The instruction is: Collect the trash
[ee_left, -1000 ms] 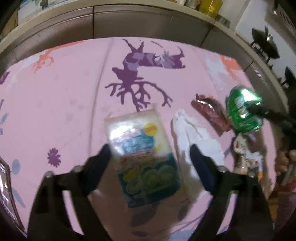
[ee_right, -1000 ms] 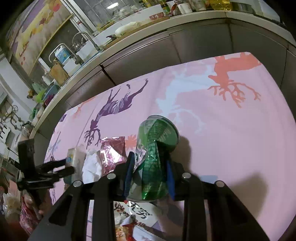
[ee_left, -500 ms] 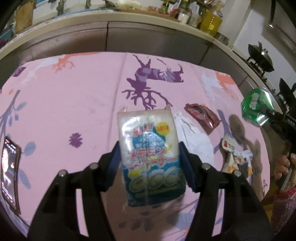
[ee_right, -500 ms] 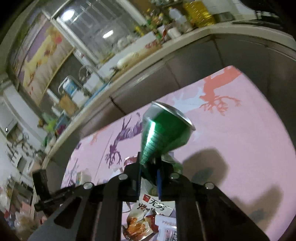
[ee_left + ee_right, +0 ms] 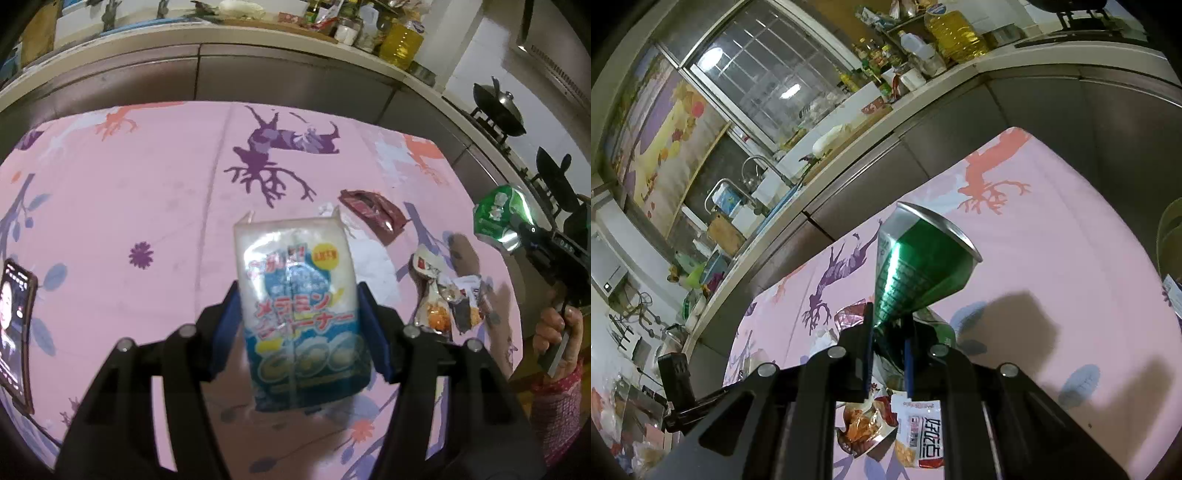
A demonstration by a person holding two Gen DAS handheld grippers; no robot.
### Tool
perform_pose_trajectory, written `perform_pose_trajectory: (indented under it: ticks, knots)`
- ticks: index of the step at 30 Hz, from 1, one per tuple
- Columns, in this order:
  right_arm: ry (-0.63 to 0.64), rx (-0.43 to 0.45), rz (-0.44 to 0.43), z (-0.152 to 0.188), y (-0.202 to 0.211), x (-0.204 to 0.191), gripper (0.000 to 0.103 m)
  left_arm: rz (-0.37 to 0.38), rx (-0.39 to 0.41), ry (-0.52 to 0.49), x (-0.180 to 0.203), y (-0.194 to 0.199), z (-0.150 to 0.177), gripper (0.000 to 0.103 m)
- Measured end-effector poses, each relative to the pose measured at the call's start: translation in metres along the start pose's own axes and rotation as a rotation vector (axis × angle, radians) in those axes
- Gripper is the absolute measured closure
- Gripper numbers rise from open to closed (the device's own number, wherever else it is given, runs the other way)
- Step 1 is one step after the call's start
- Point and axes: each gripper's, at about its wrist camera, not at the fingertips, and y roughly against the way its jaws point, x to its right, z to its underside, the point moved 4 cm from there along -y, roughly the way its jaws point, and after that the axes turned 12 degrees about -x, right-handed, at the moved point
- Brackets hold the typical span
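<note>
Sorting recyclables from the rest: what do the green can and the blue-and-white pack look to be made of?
Green can: thin metal, likely aluminium; glossy green with a bare silver rim, and crushed flat where the right hand-held gripper pinches it.
Blue-and-white pack: clear glossy plastic film, printed, with glare patches and a crimped top edge; the white block inside looks like foam or sponge, though that is uncertain.

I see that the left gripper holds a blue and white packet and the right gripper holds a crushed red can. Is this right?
Not quite: the can is green, not red, as the right wrist view shows. It is crushed and pinched in the right gripper. The left gripper does hold the blue and white packet.
</note>
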Motion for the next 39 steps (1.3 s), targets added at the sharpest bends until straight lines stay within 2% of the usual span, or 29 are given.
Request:
perform_pose_trajectory:
  ticks: [13,39]
  knots:
    - [-0.020,0.046,0.020,0.008,0.021,0.014,0.093,0.014,0.011,-0.036,0.016,0.006,-0.001,0.044]
    - [-0.011,0.038,0.013,0.017,0.024,0.010,0.093,0.036,0.009,-0.045,0.021,0.008,0.001,0.044]
